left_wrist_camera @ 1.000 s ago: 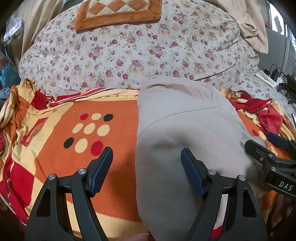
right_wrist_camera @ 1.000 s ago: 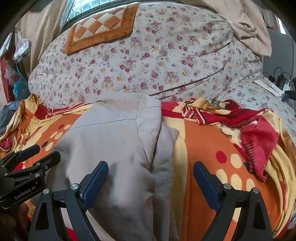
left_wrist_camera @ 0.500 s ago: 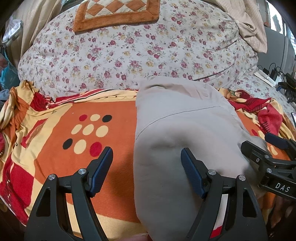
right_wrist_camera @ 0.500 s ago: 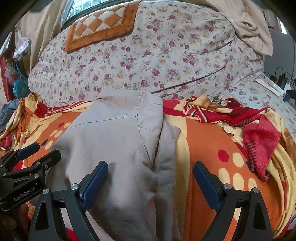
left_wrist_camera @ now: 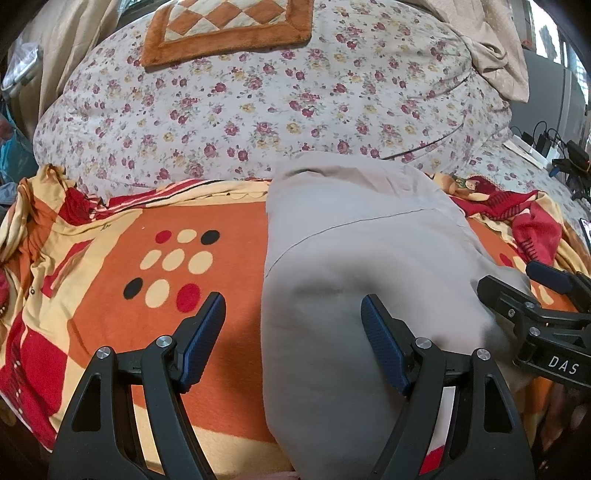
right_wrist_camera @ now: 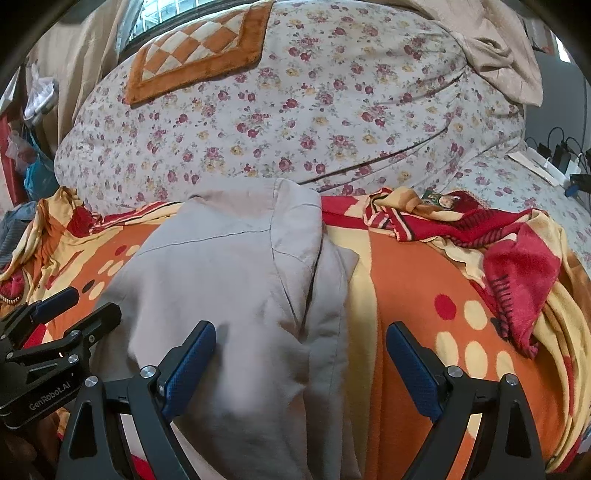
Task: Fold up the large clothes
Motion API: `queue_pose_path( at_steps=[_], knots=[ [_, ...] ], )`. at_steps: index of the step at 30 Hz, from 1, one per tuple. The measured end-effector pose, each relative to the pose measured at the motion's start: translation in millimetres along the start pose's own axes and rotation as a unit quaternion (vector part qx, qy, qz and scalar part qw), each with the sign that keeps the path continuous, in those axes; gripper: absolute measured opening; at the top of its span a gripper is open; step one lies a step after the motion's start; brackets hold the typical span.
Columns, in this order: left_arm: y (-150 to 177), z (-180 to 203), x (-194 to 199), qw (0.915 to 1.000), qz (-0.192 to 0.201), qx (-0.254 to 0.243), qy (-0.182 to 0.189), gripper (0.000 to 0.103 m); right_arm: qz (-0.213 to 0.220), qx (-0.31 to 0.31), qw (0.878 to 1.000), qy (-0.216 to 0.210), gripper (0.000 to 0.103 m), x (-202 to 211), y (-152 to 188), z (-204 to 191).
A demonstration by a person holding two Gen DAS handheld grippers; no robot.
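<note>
— Both claws first: how did we have them?

— Our left gripper (left_wrist_camera: 291,332) was low over the bed, pointing toward the flowered quilt (left_wrist_camera: 258,110), spread wide and gripping nothing. Its left finger (left_wrist_camera: 201,336) stood over the orange blanket (left_wrist_camera: 110,295), its right finger (left_wrist_camera: 384,347) over the grey garment (left_wrist_camera: 351,277). We could not tell whether that finger touched the cloth.

— And our right gripper (right_wrist_camera: 301,369)?

— Same pose, low and level, aimed the same way, released and wide apart. Its left finger (right_wrist_camera: 188,369) was on or just above the grey garment (right_wrist_camera: 229,277), its right finger (right_wrist_camera: 413,369) over the orange blanket (right_wrist_camera: 406,295). So between them our two claws straddled the garment's two side edges.

— Which way did the garment run?

— Its long axis ran away from us, from the near edge of the bed toward the quilt. The far end reached the quilt's foot. Along the right side a flap lay folded over lengthwise, with a dark seam line crossing the cloth farther up.

— What else did we see?

— A red cloth (right_wrist_camera: 517,266) bunched on the blanket to the right, well apart from the garment, and a checkered mat (left_wrist_camera: 229,26) on top of the quilt.
</note>
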State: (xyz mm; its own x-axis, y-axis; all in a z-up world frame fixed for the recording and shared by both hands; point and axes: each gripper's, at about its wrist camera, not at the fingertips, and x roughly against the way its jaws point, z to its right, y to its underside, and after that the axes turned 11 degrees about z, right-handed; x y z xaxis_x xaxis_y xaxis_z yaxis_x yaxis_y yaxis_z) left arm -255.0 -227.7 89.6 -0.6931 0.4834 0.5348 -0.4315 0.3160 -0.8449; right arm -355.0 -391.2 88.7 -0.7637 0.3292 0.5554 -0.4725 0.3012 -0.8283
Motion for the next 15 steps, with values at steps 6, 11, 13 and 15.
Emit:
queue_pose_path(
  at_steps=[6,11,13,15],
  knots=[
    [-0.1,-1.2,0.7,1.0000,0.000,0.001,0.001,0.076,-0.003,-0.001,1.000,-0.002,0.092,-0.5,-0.4,-0.2],
    [1.3,1.5,0.6,1.0000,0.004,-0.003,0.004,0.076,-0.003,0.001,1.000,-0.003,0.092,-0.6,-0.8,-1.5],
    [2.0,2.0,2.2,0.9998,0.014,-0.009,0.009,0.076,-0.004,-0.001,1.000,-0.003,0.092,-0.6,-0.6,-1.7],
    [2.1,3.4,5.2,0.9995,0.025,-0.014,0.013,0.076,-0.004,0.000,1.000,-0.003,0.092,-0.6,-0.7,-1.6]
  ],
)
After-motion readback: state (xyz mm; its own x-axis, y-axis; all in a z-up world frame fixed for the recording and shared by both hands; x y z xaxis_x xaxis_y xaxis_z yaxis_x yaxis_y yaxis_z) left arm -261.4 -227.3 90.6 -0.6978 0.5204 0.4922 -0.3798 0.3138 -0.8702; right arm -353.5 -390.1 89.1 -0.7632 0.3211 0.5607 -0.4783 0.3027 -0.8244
